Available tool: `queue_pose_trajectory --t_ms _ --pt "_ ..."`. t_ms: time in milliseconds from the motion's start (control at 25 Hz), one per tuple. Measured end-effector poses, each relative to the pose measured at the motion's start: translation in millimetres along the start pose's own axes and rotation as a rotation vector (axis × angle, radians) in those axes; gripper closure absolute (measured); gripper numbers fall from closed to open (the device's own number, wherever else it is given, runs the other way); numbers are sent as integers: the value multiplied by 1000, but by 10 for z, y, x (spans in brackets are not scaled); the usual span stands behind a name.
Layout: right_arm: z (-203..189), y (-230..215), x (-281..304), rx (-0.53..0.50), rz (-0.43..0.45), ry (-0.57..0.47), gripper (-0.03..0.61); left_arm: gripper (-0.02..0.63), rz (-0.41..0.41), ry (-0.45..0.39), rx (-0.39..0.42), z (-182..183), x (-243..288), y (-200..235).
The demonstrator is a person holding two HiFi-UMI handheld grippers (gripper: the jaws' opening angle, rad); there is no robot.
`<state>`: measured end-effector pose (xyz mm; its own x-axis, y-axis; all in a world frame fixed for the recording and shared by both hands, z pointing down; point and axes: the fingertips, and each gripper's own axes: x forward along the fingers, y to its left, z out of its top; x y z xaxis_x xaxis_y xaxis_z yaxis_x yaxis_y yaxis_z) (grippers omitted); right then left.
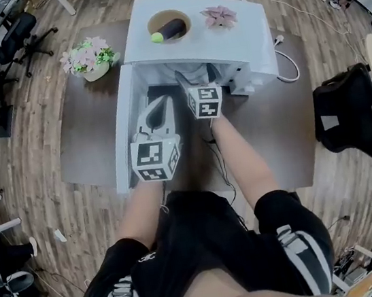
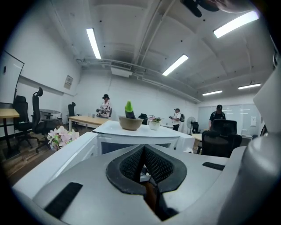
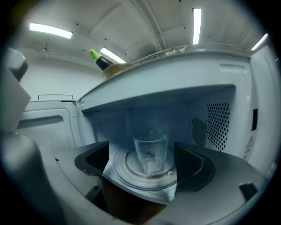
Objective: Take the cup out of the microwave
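The left tongs [image 2: 143, 163] are shut tight, pad on pad, with nothing between them. They hang low by the open door [image 1: 123, 132] of the white microwave [image 1: 226, 42] and do not touch the cup. A brown bowl [image 1: 169, 26] sits on top of the microwave, and pink flowers [image 1: 87, 57] stand off to the left.

The right tongs [image 3: 142, 166] are opened wide and point into the mouth of the microwave. The cup [image 3: 150, 153] stands upright in the middle of the round glass plate [image 3: 127, 176] inside. It is straight ahead of the right tongs, in line with the gap between the two pads. The pads do not touch it yet.

The cup is clear glass and looks empty, so it is likely light, but also hard, smooth and easy to break. It could slip if squeezed too softly, and it could crack if bumped on the microwave wall. The best place to take hold looks like the sides, about halfway up, one pad on each side, followed by a slow, level pull out past the door
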<state>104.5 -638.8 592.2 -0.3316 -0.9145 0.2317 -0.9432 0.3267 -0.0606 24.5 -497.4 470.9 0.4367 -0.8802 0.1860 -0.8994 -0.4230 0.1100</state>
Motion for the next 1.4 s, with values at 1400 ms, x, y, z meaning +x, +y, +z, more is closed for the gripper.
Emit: queue_pose_trajectory --t_ms 1400 --pt "-96 222 -779 6 19 30 195 614 -49 8 34 -1 -350 -123"
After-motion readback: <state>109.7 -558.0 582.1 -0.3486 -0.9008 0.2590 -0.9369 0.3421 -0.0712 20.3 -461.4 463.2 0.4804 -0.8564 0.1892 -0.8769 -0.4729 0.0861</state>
